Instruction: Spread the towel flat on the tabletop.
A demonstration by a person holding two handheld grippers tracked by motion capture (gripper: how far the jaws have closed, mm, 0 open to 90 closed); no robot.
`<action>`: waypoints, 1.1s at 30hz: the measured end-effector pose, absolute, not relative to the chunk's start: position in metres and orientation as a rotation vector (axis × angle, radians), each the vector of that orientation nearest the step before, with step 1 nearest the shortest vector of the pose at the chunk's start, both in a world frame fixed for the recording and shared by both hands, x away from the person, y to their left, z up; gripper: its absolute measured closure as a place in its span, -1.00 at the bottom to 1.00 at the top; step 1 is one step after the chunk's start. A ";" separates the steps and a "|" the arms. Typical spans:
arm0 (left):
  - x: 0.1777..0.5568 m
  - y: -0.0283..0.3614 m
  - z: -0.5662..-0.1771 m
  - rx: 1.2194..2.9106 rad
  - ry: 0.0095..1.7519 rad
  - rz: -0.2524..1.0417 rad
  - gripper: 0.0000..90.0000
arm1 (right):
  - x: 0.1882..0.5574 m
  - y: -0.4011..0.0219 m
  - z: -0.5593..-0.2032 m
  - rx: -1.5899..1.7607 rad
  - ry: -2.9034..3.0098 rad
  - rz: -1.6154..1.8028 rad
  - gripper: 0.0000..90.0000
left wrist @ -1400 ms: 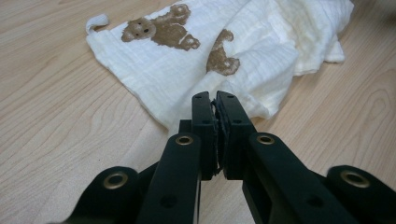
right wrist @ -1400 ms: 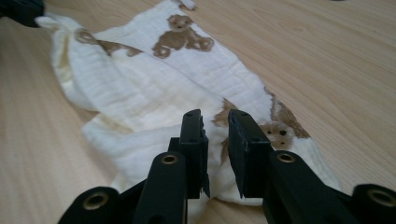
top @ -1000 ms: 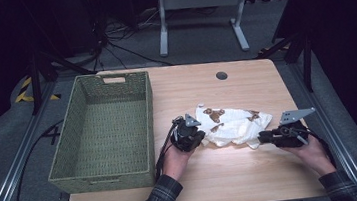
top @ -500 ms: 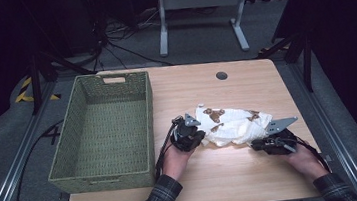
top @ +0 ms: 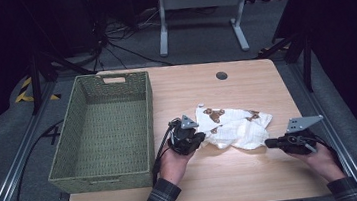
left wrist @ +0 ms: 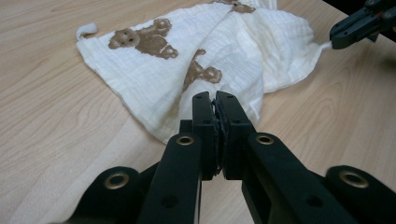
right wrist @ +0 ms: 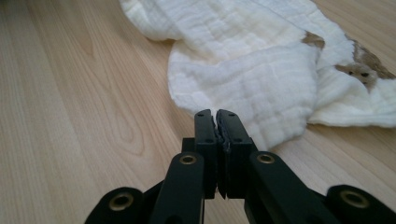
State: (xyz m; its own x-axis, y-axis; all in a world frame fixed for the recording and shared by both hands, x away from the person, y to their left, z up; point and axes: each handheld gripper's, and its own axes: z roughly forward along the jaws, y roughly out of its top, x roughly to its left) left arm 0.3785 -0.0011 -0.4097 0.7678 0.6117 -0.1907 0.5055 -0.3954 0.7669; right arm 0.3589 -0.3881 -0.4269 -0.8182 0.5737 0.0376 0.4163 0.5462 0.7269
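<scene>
Lying crumpled on the wooden surface (top: pixel 214 177) beside a basket (top: pixel 100 134) is a bear-printed cloth (top: pixel 234 127); you are pinching its edges, left gripper (left wrist: pixel 215 98) clamped shut, right gripper (right wrist: pixel 215 114) jaws just closing on its corner.

Open bare wood on the table (top: pixel 255 183) along the near edge, between and in front of the two hands: room to pass. Clear wood also beyond the cloth (top: pixel 234 127), up to the small round hole (top: pixel 221 75) near the far edge, and on the right strip past the right gripper (top: pixel 270 143). Blocked on the left by the tall-walled green basket (top: pixel 148 118), its right wall standing just beside the left gripper (top: pixel 201 137); narrow gap there, partly taken by the trailing cable (top: pixel 160 147). Middle of the table taken by the rumpled cloth, lying low between both grippers.
</scene>
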 end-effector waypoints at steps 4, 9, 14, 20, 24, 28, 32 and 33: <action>0.366 0.003 -0.410 2.067 0.833 0.143 0.94 | 0.346 -0.400 -0.424 0.838 2.561 1.163 0.95; 0.354 0.004 -0.412 2.074 0.831 0.116 0.94 | 0.331 -0.411 -0.422 0.852 2.551 1.184 0.95; 0.342 0.007 -0.413 2.086 0.815 0.113 0.94 | 0.316 -0.420 -0.423 0.864 2.540 1.203 0.95; 0.330 0.014 -0.415 2.088 0.848 0.102 0.94 | 0.300 -0.425 -0.424 0.854 2.546 1.211 0.95; 0.323 0.017 -0.418 2.097 0.854 0.089 0.94 | 0.290 -0.427 -0.425 0.838 2.558 1.228 0.95; 0.316 0.022 -0.419 2.107 0.861 0.088 0.94 | 0.283 -0.427 -0.427 0.823 2.571 1.232 0.94; 0.316 0.024 -0.420 2.106 0.863 0.097 0.77 | 0.277 -0.424 -0.429 0.789 2.591 1.234 0.85; 0.317 0.024 -0.420 2.101 0.861 0.097 0.72 | 0.278 -0.423 -0.428 0.787 2.586 1.242 0.75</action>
State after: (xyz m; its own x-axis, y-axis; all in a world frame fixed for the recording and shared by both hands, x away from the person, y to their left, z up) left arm 0.3169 0.0235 -0.4197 0.7608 0.6090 -0.2244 0.5440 -0.4098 0.7322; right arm 0.2780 -0.4225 -0.4277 -0.8472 0.5259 0.0750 0.3872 0.5148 0.7649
